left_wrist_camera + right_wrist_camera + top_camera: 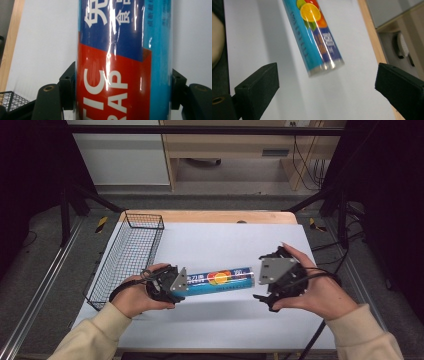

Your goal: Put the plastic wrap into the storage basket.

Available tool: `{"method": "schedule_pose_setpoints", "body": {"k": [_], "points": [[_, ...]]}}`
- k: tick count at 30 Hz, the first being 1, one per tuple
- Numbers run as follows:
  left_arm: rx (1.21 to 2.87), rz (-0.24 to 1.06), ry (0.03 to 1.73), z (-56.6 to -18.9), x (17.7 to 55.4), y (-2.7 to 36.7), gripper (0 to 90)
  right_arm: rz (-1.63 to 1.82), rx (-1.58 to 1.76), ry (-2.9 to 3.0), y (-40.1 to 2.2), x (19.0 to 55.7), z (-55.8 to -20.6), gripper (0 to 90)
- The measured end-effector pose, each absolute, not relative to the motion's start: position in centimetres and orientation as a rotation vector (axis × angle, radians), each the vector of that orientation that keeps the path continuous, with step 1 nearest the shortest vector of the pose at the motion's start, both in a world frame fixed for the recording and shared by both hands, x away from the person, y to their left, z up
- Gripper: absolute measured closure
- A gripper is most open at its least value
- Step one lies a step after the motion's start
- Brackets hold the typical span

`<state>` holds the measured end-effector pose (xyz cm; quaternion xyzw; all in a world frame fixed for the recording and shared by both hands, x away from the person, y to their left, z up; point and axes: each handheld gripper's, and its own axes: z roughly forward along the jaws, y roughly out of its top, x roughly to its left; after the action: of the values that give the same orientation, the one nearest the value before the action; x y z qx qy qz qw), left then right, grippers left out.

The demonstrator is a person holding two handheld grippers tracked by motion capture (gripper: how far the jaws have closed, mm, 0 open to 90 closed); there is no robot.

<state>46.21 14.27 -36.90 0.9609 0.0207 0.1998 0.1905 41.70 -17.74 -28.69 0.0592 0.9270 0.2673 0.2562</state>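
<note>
While the left gripper (176, 285) clamps the wrap roll (220, 280), the right gripper's (262, 277) fingers (257, 87) gape beyond its end

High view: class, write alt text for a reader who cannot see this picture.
Seen from above, the left hand-held gripper clamps one end of a blue roll of plastic wrap above a white table. The right hand-held gripper is open just off the roll's other end. A wire basket sits at the table's left edge.
</note>
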Motion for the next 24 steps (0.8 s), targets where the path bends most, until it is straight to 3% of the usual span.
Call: {"method": "schedule_pose_setpoints", "body": {"k": [4,10,24], "points": [[2.682,0.573,0.091,-36.4,46.3,14.7,31.8,0.776,0.290,2.446,-19.7,40.8,-29.0,6.9],[2.622,0.606,0.195,-34.7,46.4,15.9,31.8,0.803,0.606,2.246,-21.6,39.6,-32.6,8.7],[2.546,0.675,0.459,-31.4,45.0,19.6,31.8,0.762,1.121,1.884,-18.7,43.9,-41.2,12.2]]}}
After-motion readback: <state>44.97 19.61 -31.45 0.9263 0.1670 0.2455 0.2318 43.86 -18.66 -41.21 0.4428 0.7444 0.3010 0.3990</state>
